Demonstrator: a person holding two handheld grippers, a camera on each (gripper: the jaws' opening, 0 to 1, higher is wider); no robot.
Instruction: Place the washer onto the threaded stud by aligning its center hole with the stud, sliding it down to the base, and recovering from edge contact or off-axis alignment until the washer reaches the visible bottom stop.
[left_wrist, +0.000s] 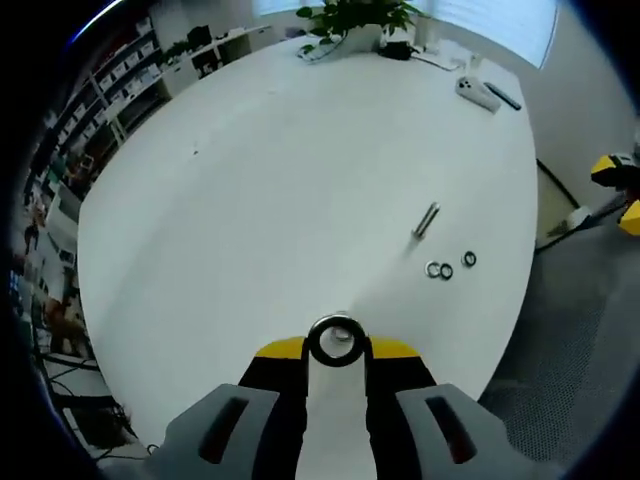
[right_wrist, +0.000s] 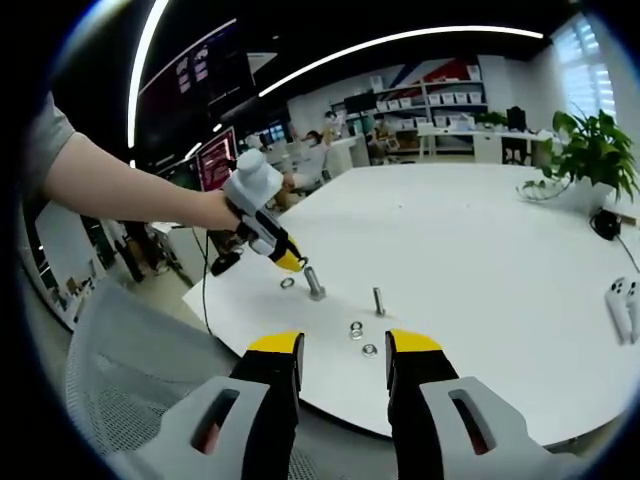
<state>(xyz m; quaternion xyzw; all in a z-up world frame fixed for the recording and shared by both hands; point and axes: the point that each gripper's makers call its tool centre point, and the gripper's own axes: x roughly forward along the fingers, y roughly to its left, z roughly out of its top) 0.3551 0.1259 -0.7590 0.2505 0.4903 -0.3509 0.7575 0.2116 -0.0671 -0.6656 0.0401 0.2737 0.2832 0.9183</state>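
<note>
**Spotter:** Where's the washer?

**Me:** In my left hand-held gripper (left_wrist: 337, 350). The jaws are closed on the rim of the washer (left_wrist: 335, 340), which sits flat between the yellow tips. In the right gripper view it hangs just beside the stud (right_wrist: 315, 283), at about the stud's 9 o'clock. It is low, close to the worktop (right_wrist: 480, 250), and not yet threaded on.

**Spotter:** And your right?

**Me:** The right hand-held gripper (right_wrist: 345, 350) is open and holding nothing, well back from the work. A second, thinner stud (right_wrist: 379, 300) stands past it at about 1 o'clock, with spare washers (right_wrist: 355, 330) at that stud's 7 o'clock. I'll leave those alone.

**Spotter:** So how do you seat it?

**Me:** I reckon I should lift until the washer clears the stud's top, then shift toward 3 o'clock until the hole is centred. I'd keep the ring level (a tilted washer catches on threads) and lower it straight down. If an edge lands on the tip, I'd back up a touch, re-centre and try again rather than push. I can't tell from the left gripper view whether the pale spot inside the hole is the stud, so I'd trust the right gripper view for alignment. I'd release only at the base.
</note>
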